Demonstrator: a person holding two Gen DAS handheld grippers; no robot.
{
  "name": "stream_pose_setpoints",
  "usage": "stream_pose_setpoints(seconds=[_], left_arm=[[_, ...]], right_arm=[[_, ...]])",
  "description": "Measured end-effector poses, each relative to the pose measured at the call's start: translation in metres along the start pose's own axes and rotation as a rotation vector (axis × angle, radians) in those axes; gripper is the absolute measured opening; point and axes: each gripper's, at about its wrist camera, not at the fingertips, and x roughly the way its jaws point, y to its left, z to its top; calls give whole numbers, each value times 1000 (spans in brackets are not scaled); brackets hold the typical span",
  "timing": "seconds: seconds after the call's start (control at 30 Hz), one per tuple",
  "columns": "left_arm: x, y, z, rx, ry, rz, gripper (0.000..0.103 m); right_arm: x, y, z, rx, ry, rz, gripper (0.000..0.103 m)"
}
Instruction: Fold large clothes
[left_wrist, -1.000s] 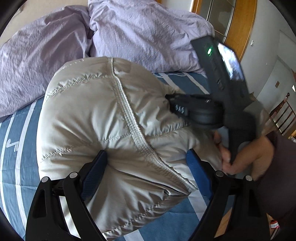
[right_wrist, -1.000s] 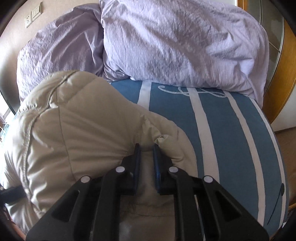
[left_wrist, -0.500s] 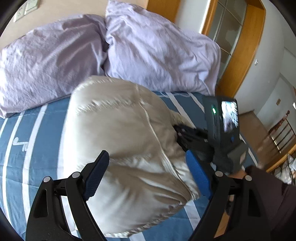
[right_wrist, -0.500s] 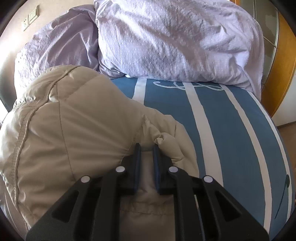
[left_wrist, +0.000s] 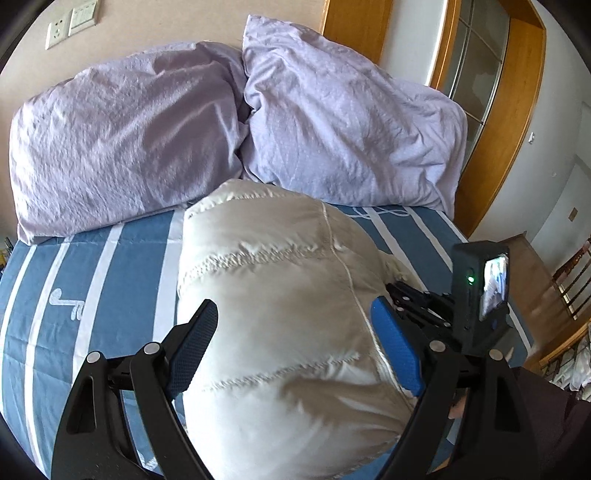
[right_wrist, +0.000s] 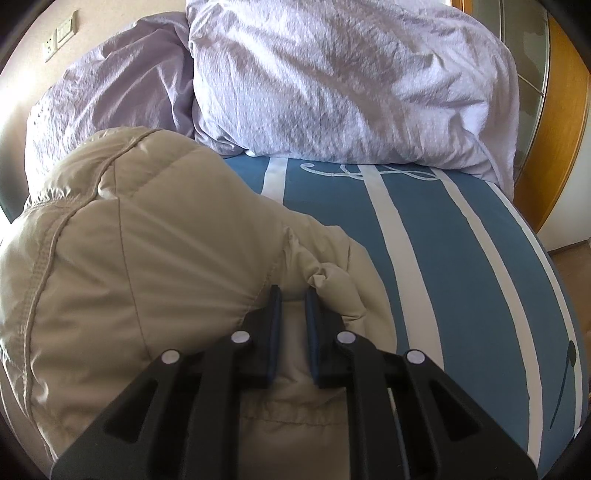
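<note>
My bed (left_wrist: 92, 280) wears a blue sheet with white stripes, and two lilac pillows (left_wrist: 122, 136) lean against the beige wall at twelve o'clock, with a wooden door frame (left_wrist: 517, 122) off at two o'clock. The beige puffer jacket (left_wrist: 280, 317) lies bundled in a quilted mound in the middle of the sheet, its far end touching the pillows. My left gripper (left_wrist: 295, 332) is spread wide, the blue pads standing either side of the mound at nine and three o'clock, gripping nothing. My right gripper (right_wrist: 292, 301) is clenched on a pinch of the jacket's fabric at its right edge, the pads nearly together with cloth bunched between them. In the left view that gripper's camera unit (left_wrist: 480, 291) shows at three o'clock, just beside the jacket.
</note>
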Motion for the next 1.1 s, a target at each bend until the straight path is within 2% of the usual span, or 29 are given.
stream_pose_setpoints(seconds=[0.3, 0.57, 0.73, 0.9, 1.1], left_arm=[[14, 9, 11, 6, 6, 43, 86], [43, 19, 33, -5, 19, 89, 86], [66, 24, 32, -12, 65, 103, 87], [74, 25, 28, -1, 58, 111, 89], [88, 34, 23, -20, 67, 109, 96]], right_arm=[[-2, 1, -1, -9, -25, -18, 13], [-2, 1, -1, -10, -31, -21, 13], [-2, 0, -1, -9, -38, -22, 13], [-2, 0, -2, -5, -46, -23, 13], [-1, 2, -3, -6, -59, -33, 13]])
